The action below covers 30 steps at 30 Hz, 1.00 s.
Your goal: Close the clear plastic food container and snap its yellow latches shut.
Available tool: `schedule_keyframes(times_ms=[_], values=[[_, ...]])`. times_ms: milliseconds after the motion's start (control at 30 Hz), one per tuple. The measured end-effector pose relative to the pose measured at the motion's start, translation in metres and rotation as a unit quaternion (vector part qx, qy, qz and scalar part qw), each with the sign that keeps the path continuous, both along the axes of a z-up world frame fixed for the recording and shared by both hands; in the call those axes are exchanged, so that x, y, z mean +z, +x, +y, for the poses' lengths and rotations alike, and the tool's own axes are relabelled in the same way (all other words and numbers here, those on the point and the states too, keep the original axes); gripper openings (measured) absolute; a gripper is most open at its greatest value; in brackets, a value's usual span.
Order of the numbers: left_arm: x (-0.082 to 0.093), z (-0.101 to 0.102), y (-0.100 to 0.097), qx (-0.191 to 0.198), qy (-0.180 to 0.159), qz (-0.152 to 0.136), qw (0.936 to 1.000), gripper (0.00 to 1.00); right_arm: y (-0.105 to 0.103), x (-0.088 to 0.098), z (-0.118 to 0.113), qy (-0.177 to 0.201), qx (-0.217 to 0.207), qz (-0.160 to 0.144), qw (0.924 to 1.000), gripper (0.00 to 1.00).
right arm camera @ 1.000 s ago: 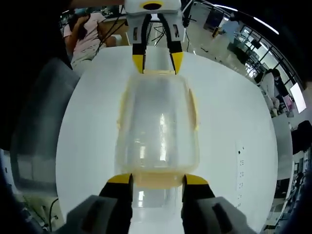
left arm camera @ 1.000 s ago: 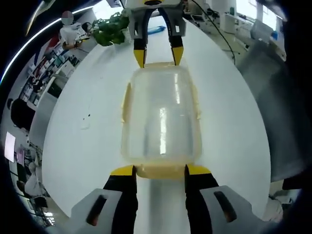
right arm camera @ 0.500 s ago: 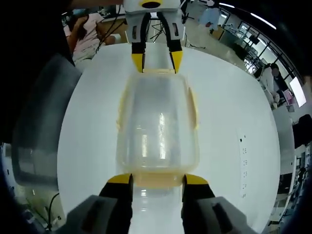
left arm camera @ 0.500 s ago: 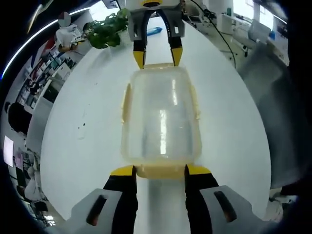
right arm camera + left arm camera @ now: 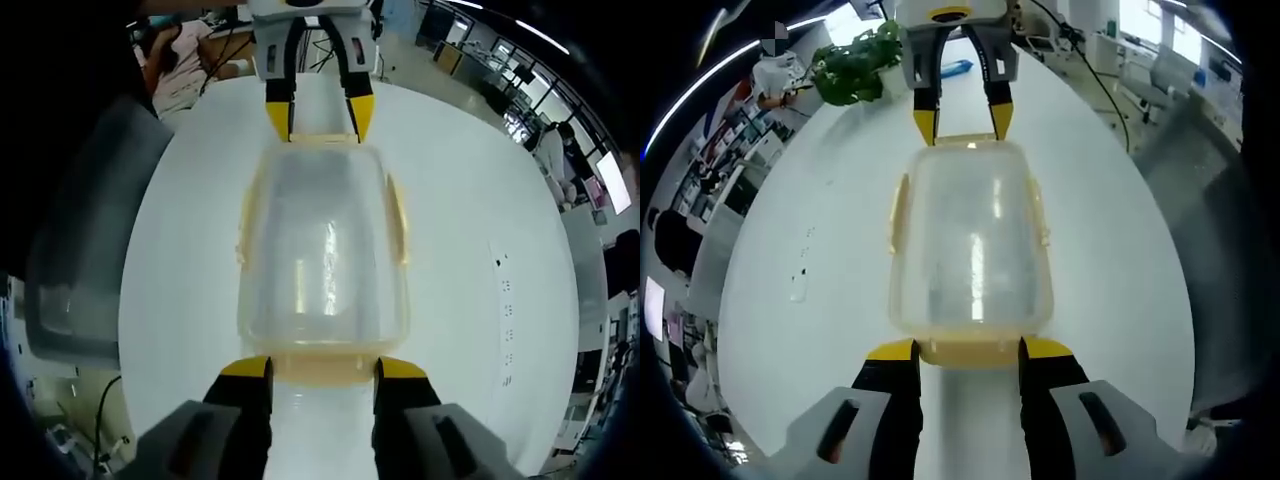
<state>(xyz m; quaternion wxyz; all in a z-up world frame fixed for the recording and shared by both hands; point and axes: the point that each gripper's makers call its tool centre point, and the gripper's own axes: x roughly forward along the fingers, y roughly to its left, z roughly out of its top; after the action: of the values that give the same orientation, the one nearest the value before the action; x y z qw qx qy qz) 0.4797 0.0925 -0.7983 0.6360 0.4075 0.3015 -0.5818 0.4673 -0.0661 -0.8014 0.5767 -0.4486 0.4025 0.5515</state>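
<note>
Round white tabletop (image 5: pixel 800 230), bare toward its rim all round. Mid-tabletop, a clear rectangular plastic food container (image 5: pixel 970 240) with lid on, yellow latches (image 5: pixel 970 351) at ends and sides. Left gripper (image 5: pixel 968 349) and right gripper (image 5: pixel 312 367) at opposite short ends, jaws parted, tips flanking the end latches.

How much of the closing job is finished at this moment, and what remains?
Done: the lid sits on the clear container on the white table. In hand: the left gripper and right gripper each straddle a yellow end latch, from opposite ends. Left: whether those latches have snapped is unclear; the side latches also need checking.
</note>
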Motion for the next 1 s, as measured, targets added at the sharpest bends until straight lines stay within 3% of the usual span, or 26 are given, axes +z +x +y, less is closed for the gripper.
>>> schedule_keyframes(times_ms=[567, 867, 1000], values=[[-0.015, -0.036, -0.005, 0.001, -0.008, 0.015, 0.9999, 0.35, -0.004, -0.012, -0.037, -0.030, -0.009, 0.019, 0.9993, 0.36], [-0.023, -0.039, -0.009, -0.001, -0.002, 0.009, 1.0000, 0.35, -0.006, -0.023, -0.040, -0.049, -0.001, 0.026, 0.9985, 0.36], [-0.023, -0.038, -0.009, 0.001, -0.005, 0.021, 0.9998, 0.35, -0.007, -0.027, -0.041, -0.052, -0.002, 0.030, 0.9982, 0.37]])
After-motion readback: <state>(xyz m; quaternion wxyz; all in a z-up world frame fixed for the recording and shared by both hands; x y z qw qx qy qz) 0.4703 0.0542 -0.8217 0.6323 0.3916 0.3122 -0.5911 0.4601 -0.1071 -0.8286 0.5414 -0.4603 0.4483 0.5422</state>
